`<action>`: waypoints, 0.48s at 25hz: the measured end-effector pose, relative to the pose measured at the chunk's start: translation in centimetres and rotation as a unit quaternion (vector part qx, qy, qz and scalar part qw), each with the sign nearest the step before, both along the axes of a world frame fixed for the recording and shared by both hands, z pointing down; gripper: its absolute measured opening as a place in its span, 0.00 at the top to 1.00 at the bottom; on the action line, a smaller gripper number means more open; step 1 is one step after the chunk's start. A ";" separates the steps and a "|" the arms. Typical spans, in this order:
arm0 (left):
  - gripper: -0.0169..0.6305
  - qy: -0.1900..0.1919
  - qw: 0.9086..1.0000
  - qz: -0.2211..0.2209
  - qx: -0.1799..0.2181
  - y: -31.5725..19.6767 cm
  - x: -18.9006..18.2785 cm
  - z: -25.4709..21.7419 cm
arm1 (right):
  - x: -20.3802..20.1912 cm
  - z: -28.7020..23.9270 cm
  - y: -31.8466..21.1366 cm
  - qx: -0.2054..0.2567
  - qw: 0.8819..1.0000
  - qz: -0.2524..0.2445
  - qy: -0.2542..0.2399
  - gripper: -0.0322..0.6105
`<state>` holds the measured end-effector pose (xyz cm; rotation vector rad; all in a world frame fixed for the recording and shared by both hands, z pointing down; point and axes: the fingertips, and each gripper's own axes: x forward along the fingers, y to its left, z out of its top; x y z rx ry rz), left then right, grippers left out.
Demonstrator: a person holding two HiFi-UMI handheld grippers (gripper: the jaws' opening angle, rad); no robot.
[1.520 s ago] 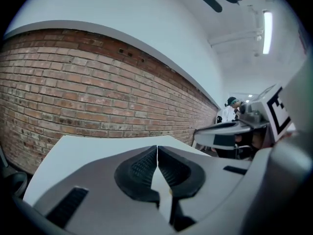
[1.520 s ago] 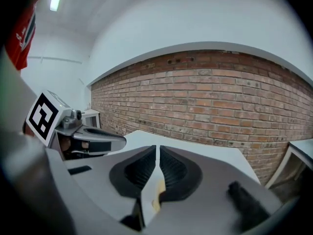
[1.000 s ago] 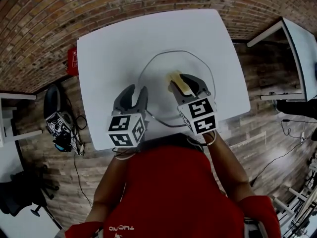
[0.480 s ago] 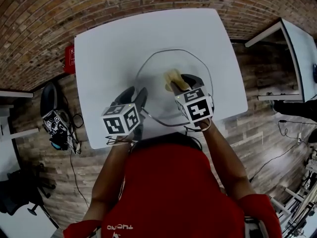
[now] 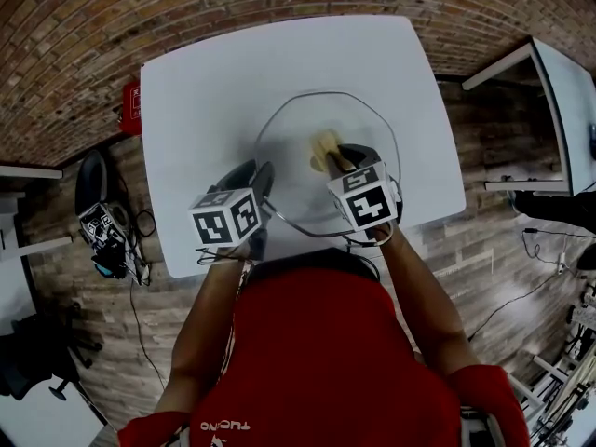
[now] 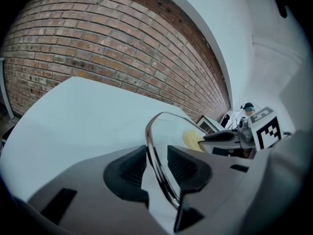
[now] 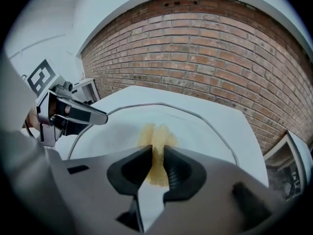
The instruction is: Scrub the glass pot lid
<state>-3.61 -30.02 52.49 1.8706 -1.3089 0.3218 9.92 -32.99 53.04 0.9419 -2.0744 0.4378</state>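
Head view. The glass pot lid [image 5: 317, 119] lies on the white table [image 5: 205, 73], just in front of me. Left gripper [image 5: 258, 177] is at the lid's near-left rim. Right gripper [image 5: 341, 156] is over the glass, inside the rim, with a yellow sponge [image 5: 325, 145] at its tip, down on the lid. No pot or other container is in view, and only the sponge lies on the lid.

Left gripper view. The metal rim runs slantwise between the jaws, close against the left pad [image 6: 132, 168], with a strip of glass showing before the right pad. The jaws have just been closing, but I judge them not yet clamped: released, rim between them.

Right gripper view. The jaws have just been closing and are clenched on the sponge, which is pinched narrow between the pads. Its free end is on the glass.

Progress, my judgement: lid placed, sponge in hand and on the glass. I see no suds or water and cannot tell how much is cleaned. Left to do: firm the left hold, then the scrubbing.
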 end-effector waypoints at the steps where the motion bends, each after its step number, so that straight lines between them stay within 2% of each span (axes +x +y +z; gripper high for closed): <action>1: 0.77 -0.004 1.000 -0.003 -0.002 0.0 -0.2 0.2 | -0.1 0.0 0.1 0.000 1.000 -0.001 0.002 0.82; 3: 0.81 -0.008 1.000 -0.005 -0.004 0.0 -0.4 0.4 | -0.2 0.1 0.3 0.001 1.000 -0.004 0.005 0.84; 12: 0.84 -0.017 1.000 -0.020 -0.005 -0.3 -0.7 0.3 | -0.4 -0.5 0.1 0.001 1.000 0.001 -0.002 0.87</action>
